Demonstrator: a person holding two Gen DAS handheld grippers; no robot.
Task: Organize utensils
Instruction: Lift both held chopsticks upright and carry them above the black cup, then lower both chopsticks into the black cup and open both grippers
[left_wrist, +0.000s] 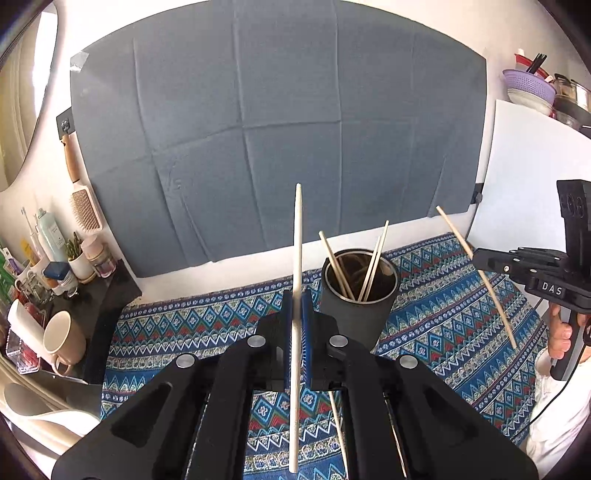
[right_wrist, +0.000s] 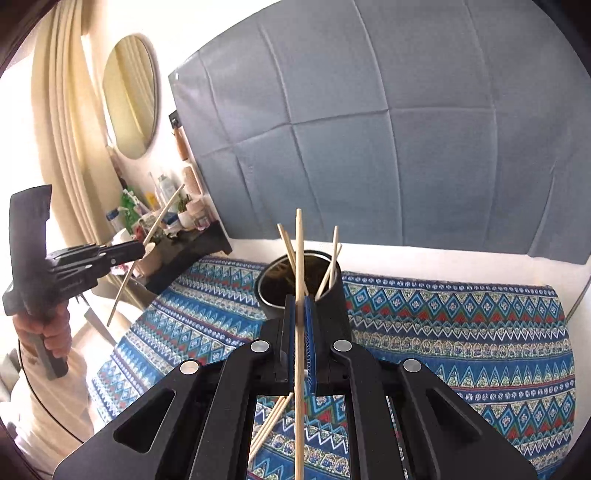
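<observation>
A black cup (left_wrist: 356, 310) with a metal rim stands on the patterned cloth and holds three wooden chopsticks (left_wrist: 371, 266). My left gripper (left_wrist: 297, 306) is shut on one pale chopstick (left_wrist: 297, 258), held upright just left of the cup. My right gripper (right_wrist: 300, 314) is shut on another chopstick (right_wrist: 299, 254), upright just in front of the cup (right_wrist: 317, 299). The right gripper also shows at the right edge of the left wrist view (left_wrist: 480, 258) with its chopstick (left_wrist: 476, 273). The left gripper shows in the right wrist view (right_wrist: 138, 249). Loose chopsticks (right_wrist: 269, 424) lie on the cloth below.
The blue patterned cloth (left_wrist: 443, 295) covers the table. A grey panel (left_wrist: 277, 129) stands behind. A dark shelf (left_wrist: 99, 295) at the left holds bottles, a mug (left_wrist: 62, 343) and a hairbrush. A white board (left_wrist: 528, 177) stands at the right.
</observation>
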